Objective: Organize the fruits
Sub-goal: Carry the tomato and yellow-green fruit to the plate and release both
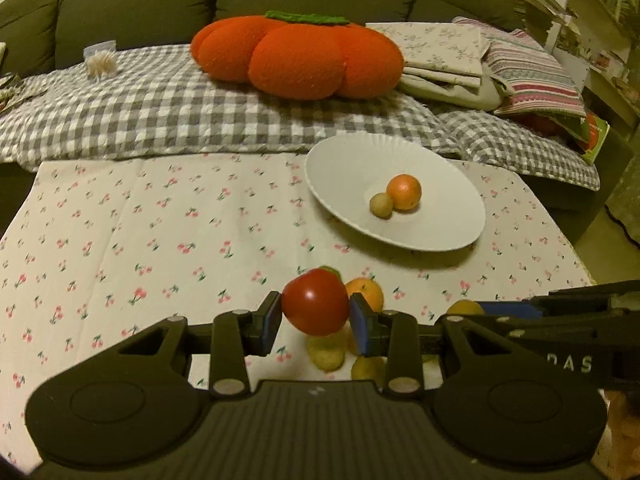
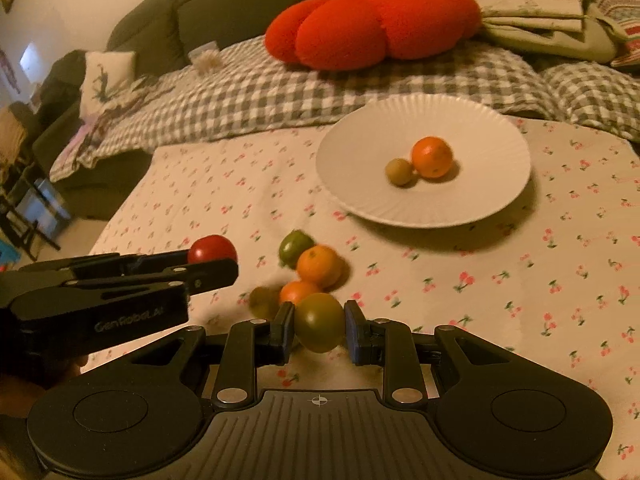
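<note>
My left gripper is shut on a red tomato and holds it above the cherry-print cloth; it also shows in the right wrist view. My right gripper is shut on an olive-green tomato. A white plate ahead holds an orange and a small green fruit. Loose on the cloth lie two oranges, a green fruit and a blurred olive fruit.
A table with a cherry-print cloth stands before a sofa with a checked blanket, an orange pumpkin cushion and folded linens. The two grippers sit side by side near the front edge.
</note>
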A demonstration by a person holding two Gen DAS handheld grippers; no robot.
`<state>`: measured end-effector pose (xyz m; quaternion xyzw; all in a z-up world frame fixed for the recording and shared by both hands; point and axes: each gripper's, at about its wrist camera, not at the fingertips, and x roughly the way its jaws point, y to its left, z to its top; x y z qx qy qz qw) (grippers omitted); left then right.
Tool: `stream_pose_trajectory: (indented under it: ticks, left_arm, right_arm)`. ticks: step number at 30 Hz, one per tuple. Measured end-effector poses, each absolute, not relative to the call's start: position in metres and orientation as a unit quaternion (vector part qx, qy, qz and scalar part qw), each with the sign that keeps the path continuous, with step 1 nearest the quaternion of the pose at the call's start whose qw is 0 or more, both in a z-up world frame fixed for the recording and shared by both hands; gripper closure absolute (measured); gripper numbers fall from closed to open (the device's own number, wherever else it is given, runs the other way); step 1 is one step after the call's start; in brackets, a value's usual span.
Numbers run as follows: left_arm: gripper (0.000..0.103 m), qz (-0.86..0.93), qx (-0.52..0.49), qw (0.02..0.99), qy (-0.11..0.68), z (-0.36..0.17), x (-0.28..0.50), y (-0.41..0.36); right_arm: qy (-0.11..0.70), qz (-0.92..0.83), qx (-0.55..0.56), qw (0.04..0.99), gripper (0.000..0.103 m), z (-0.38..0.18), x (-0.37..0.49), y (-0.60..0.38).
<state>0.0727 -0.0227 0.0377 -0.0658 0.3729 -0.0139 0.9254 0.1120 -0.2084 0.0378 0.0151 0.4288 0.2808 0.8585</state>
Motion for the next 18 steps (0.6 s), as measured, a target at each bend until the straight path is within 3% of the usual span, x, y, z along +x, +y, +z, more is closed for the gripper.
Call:
stream_pose_trajectory:
  ticks: [18]
  left_arm:
    - [0.068,-0.104,-0.042,0.934,0.339,0.042,0.125,-0.055]
  right_arm:
    - [0.403,0.223,0.072,0.885,0.078,0.053,0.158,-0.248]
